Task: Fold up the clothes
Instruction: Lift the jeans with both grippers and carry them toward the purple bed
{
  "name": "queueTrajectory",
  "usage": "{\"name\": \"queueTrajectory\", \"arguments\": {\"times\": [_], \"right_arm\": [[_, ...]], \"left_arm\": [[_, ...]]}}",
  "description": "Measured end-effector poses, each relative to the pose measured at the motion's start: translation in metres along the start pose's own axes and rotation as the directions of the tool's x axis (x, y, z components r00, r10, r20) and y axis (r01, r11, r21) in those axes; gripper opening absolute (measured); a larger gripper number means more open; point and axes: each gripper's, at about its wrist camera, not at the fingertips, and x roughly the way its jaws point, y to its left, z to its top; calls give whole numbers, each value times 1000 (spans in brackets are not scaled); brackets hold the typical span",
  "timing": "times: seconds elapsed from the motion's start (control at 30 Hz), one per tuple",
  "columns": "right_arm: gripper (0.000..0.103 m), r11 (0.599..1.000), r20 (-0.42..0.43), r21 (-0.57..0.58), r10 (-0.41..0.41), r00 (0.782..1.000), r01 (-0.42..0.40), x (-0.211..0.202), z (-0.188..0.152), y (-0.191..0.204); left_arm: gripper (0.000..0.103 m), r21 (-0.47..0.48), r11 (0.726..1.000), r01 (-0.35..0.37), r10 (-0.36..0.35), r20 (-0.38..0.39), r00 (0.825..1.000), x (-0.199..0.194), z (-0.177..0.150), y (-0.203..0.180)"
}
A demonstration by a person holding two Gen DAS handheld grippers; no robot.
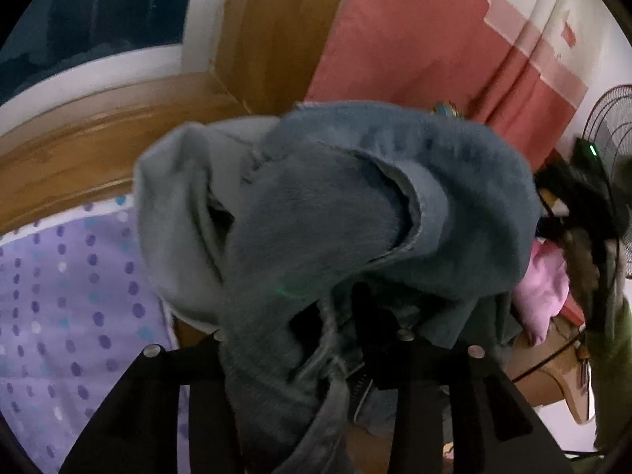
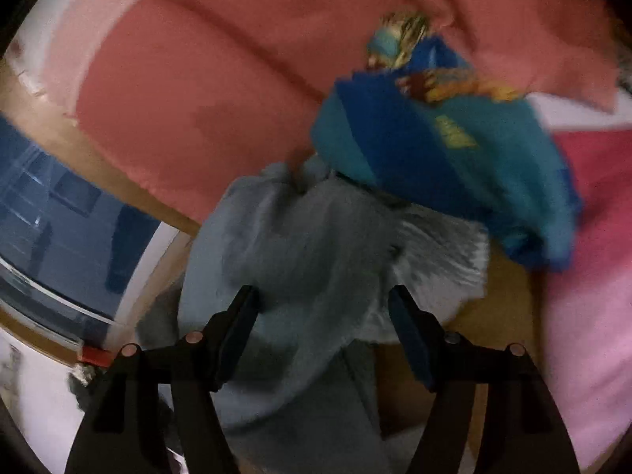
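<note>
A blue-grey garment (image 1: 335, 205) hangs bunched in front of the left wrist camera. It drapes over my left gripper (image 1: 312, 328) and hides the fingertips, so I cannot make out whether the pads press on it. In the right wrist view the same kind of grey-blue garment (image 2: 300, 245) lies crumpled on a wooden surface. My right gripper (image 2: 322, 308) stands open just over it, one finger on each side of a fold, and the pads do not squeeze the cloth. A bright blue and teal garment (image 2: 446, 146) with a yellow print lies just beyond. Both views are blurred.
A salmon-red quilt (image 2: 205, 91) fills the background. A wooden bed frame (image 1: 118, 130) borders a purple dotted sheet (image 1: 59, 296). Pink cloth (image 2: 584, 316) lies at the right. A standing fan (image 1: 616, 138) and dark cables are at the far right. A window (image 2: 59, 205) is at the left.
</note>
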Motion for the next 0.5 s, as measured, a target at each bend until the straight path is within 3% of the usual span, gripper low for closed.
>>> {"name": "queueTrajectory", "arguments": {"times": [0.03, 0.07, 0.1, 0.13, 0.17, 0.33, 0.43, 0.5], "right_arm": [[69, 1000, 5, -26, -11, 1000, 11, 7, 6, 4], [60, 998, 31, -63, -26, 999, 28, 9, 10, 11], [50, 993, 58, -105, -42, 997, 47, 9, 12, 20], [33, 985, 85, -155, -58, 995, 71, 4, 13, 31], [23, 974, 120, -207, -65, 991, 89, -3, 12, 44], [18, 914, 253, -405, 75, 964, 35, -49, 7, 110], [18, 846, 323, -533, 164, 932, 36, -86, -1, 164], [18, 794, 359, -607, 255, 898, 17, -116, -7, 202]], "left_arm": [[39, -8, 1000, 3, -3, 8, 1000, 4, 1, 1], [39, -16, 1000, 7, -7, 16, 1000, 8, 2, 2], [29, -24, 1000, 11, -10, 25, 1000, 12, 3, 4], [10, -33, 999, 19, -18, 35, 999, 12, 5, 5], [7, -38, 999, 29, -27, 43, 999, 11, 9, 4], [5, 41, 997, 68, -76, 209, 975, -42, 45, -13], [5, 91, 993, 79, -105, 333, 937, -89, 72, -21], [5, 113, 990, 80, -119, 399, 909, -119, 91, -21]]}}
